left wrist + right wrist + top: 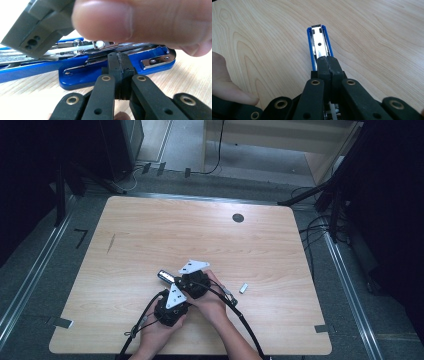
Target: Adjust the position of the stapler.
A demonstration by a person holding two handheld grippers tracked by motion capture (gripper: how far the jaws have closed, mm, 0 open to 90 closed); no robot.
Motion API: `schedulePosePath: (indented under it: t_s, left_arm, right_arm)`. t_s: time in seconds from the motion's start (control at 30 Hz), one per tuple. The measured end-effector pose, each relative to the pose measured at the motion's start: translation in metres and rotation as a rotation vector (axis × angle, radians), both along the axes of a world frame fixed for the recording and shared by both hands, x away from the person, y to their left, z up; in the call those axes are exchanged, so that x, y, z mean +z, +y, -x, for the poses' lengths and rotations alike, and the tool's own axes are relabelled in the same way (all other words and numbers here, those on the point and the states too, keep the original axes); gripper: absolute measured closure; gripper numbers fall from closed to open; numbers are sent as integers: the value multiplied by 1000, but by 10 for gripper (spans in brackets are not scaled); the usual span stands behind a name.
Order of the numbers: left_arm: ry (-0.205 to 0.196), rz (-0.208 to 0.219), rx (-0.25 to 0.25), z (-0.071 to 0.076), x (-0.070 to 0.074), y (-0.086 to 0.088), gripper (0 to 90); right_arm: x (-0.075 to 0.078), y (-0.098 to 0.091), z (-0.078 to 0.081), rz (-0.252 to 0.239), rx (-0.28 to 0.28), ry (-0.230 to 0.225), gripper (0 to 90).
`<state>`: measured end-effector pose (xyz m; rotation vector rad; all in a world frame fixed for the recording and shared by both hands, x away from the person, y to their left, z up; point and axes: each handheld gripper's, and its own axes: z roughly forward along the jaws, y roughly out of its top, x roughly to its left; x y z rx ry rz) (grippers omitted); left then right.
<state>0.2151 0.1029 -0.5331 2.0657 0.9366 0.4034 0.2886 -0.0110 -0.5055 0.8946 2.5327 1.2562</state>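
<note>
A blue stapler [82,75] lies swung open on the wooden table [150,230], its metal staple track showing. My left gripper [120,58] is shut, with its tips against the metal of the stapler's lower half. My right gripper [328,61] is also shut, its tips resting on the stapler's [319,41] long blue-sided arm, which runs away from me. Whether either pair of jaws pinches a thin metal edge is unclear. A thumb [120,17] hangs close above the left jaws. In the high view both hands hold the grippers [180,292] tight together over the stapler [166,276], near the table's front middle.
A small pale strip [243,288] lies on the table to the right of the hands. A round dark cable hole [238,218] sits near the far edge. The grey body of the right gripper [32,32] looms at the upper left of the left gripper view. Cables trail over the front edge.
</note>
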Motion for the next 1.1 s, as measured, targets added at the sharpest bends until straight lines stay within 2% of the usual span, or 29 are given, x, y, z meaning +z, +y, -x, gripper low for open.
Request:
schedulePosePath:
  t_s: [0.17,0.37,0.73,1.1]
  left_arm:
    - [2,3,4,0,0,0,900]
    - [0,2,2,0,0,0,900]
    - [0,1,4,0,0,0,900]
    - [1,-1,2,0,0,0,900]
  right_arm:
    - [5,-8,1,-25,-19,-22,900]
    - [14,-27,2,-68,-55,-46,900]
    - [22,-77,4,-112,-161,-88,900]
    - [16,-129,4,-119,-277,-87,900]
